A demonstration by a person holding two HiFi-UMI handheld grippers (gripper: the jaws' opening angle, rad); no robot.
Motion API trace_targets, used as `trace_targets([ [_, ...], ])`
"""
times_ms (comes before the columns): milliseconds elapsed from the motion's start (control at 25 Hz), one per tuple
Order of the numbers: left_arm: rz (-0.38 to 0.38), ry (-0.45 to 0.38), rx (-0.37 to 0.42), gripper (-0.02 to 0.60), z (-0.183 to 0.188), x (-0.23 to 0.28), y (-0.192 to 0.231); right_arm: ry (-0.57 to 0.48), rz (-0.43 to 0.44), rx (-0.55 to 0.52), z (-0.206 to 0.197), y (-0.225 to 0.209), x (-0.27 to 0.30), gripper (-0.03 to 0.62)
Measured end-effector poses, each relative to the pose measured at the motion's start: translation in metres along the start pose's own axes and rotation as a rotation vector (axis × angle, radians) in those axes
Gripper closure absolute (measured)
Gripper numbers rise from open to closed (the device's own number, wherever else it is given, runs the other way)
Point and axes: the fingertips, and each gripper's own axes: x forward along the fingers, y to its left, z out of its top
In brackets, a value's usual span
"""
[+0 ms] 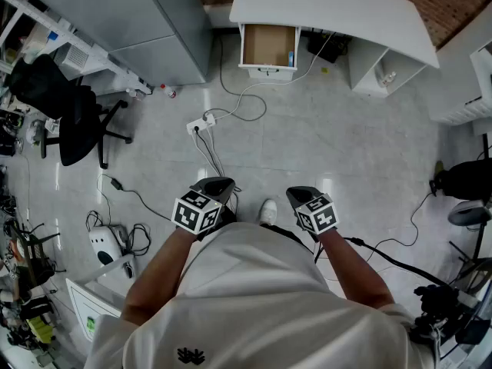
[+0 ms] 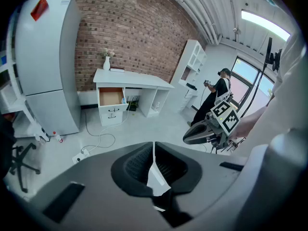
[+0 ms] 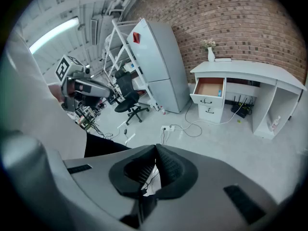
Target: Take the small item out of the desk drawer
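Observation:
The white desk (image 1: 330, 10) stands far ahead by the brick wall, with its top drawer (image 1: 269, 46) pulled open. A small blue item (image 1: 291, 56) lies at the drawer's right side; it also shows as a blue speck (image 2: 123, 100) in the left gripper view. Both grippers are held close to the person's body, far from the desk. My left gripper (image 1: 216, 185) is shut, its jaws meeting with nothing between them (image 2: 154, 147). My right gripper (image 1: 301, 195) is likewise shut and empty (image 3: 155, 149). The open drawer (image 3: 210, 87) shows in the right gripper view, its contents too small to tell.
A grey fridge (image 1: 146, 21) stands left of the desk, with a small bottle (image 1: 169, 92) on the floor beside it. A power strip (image 1: 201, 123) and cables lie on the floor between me and the desk. A black office chair (image 1: 73, 106) is at left. Another person (image 2: 219, 93) stands at right.

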Motion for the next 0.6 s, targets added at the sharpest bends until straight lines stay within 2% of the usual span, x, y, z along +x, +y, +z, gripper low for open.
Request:
trace_targets([
  [280,-0.005,-0.016,-0.015,0.549,0.006,0.002,0.019,-0.003,-0.032,0.013,0.009,-0.013,0.008,0.565],
  [480,-0.052,-0.02,0.003,0.551,0.009,0.027,0.049,-0.009,-0.054,0.06,0.016,-0.028,0.039,0.565],
  [600,-0.094,-0.024,0.014,0.551,0.025,0.038,0.077,-0.018,-0.086,0.091,0.038,-0.037,0.056,0.563],
])
